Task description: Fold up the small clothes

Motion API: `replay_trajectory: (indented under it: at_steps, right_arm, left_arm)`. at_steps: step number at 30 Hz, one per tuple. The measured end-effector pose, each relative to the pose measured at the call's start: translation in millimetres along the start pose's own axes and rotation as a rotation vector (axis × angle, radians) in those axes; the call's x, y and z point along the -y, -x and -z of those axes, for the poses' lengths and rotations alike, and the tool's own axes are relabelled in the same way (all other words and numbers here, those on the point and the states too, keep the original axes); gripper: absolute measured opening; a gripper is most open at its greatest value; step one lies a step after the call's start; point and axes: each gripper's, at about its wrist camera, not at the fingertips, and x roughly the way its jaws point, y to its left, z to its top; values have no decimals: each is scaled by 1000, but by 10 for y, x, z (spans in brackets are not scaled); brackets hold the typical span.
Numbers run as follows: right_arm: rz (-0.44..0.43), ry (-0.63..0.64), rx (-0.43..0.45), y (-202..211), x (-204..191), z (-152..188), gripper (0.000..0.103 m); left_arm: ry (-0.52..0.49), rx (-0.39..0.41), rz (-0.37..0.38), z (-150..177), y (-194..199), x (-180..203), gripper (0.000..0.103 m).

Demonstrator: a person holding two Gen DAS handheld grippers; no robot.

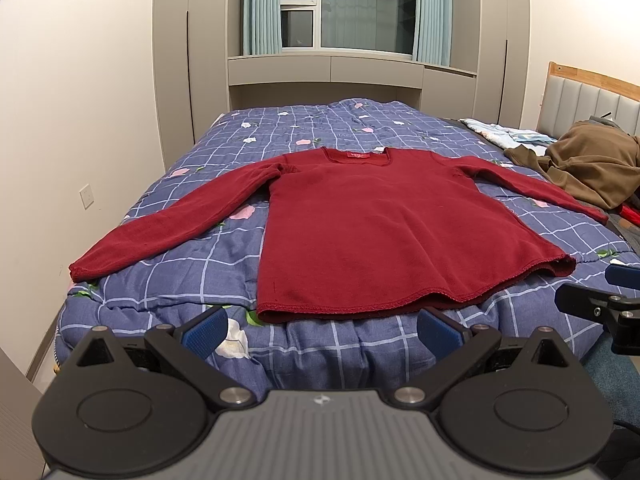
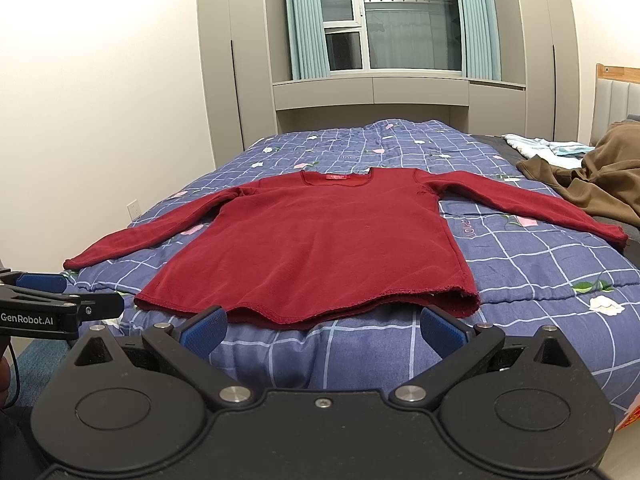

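Observation:
A dark red long-sleeved sweater (image 1: pixel 372 224) lies flat on the bed, face up, both sleeves spread out to the sides, collar at the far end; it also shows in the right wrist view (image 2: pixel 320 240). My left gripper (image 1: pixel 322 330) is open and empty, hovering just short of the sweater's near hem at the bed's front edge. My right gripper (image 2: pixel 322 330) is open and empty, just short of the hem too. Each gripper shows at the edge of the other's view: the right one (image 1: pixel 600 304), the left one (image 2: pixel 52 308).
The bed has a blue checked floral quilt (image 1: pixel 168 280). A brown garment (image 1: pixel 588 168) and light blue cloth (image 1: pixel 500 132) lie at the far right by the headboard. A wall runs along the left; wardrobes and a window stand behind.

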Motion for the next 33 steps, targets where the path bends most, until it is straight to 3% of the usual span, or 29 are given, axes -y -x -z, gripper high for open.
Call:
replay_trajectory:
  at_steps: [26, 33]
  right_arm:
    - [1, -1, -3, 11, 4, -2, 103]
    - [9, -1, -36, -92, 11, -19, 103]
  left_arm:
    - [1, 2, -4, -6, 18, -83, 103]
    - [10, -31, -36, -24, -73, -149, 103]
